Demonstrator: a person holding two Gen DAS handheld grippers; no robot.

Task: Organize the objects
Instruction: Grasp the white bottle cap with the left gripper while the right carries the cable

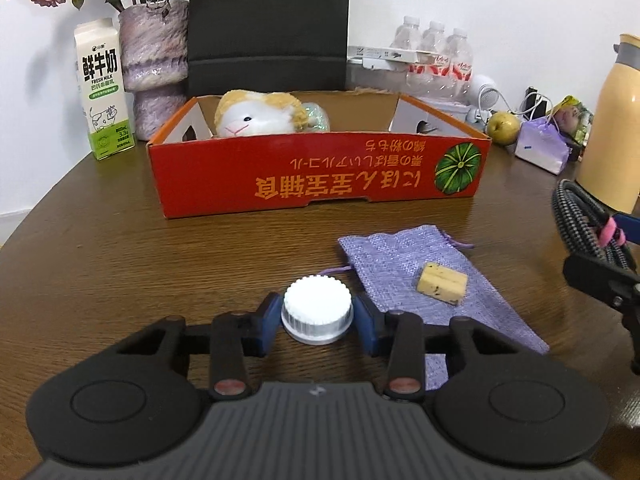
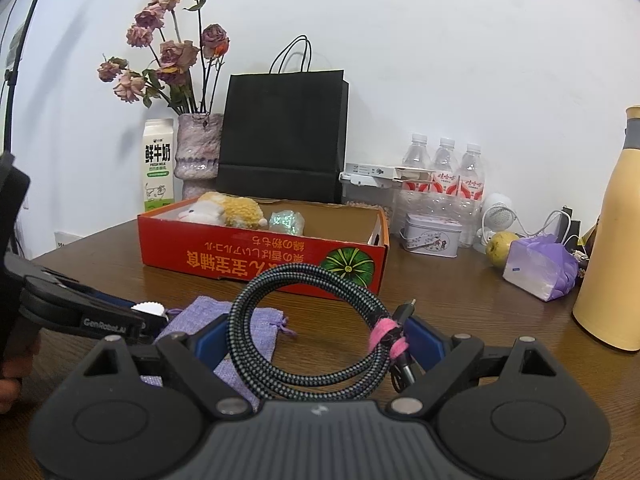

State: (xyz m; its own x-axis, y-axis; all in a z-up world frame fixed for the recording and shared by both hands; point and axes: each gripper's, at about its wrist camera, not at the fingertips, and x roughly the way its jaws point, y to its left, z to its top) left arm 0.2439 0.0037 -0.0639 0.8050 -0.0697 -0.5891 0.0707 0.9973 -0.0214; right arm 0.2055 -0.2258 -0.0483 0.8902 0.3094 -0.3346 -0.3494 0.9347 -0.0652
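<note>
My left gripper (image 1: pixel 317 316) is shut on a white ribbed bottle cap (image 1: pixel 317 307), low over the wooden table (image 1: pixel 100 248). My right gripper (image 2: pixel 316 340) is shut on a coiled braided cable (image 2: pixel 304 312) bound with a pink tie, held above the table; it also shows in the left wrist view (image 1: pixel 580 216). A red cardboard box (image 1: pixel 320 176) stands ahead, holding a plush sheep (image 1: pixel 256 118) and a glittery green item (image 2: pixel 286 222). A purple cloth pouch (image 1: pixel 420 276) lies to the right of the cap with a yellow eraser-like block (image 1: pixel 442 282) on it.
Behind the box stand a milk carton (image 1: pixel 102 88), a vase of dried roses (image 1: pixel 154 64), a black paper bag (image 2: pixel 284 136) and water bottles (image 2: pixel 444 172). At right are a tin (image 2: pixel 432 236), a pear (image 1: pixel 504 126), a purple packet (image 2: pixel 540 268) and a yellow thermos (image 2: pixel 612 240).
</note>
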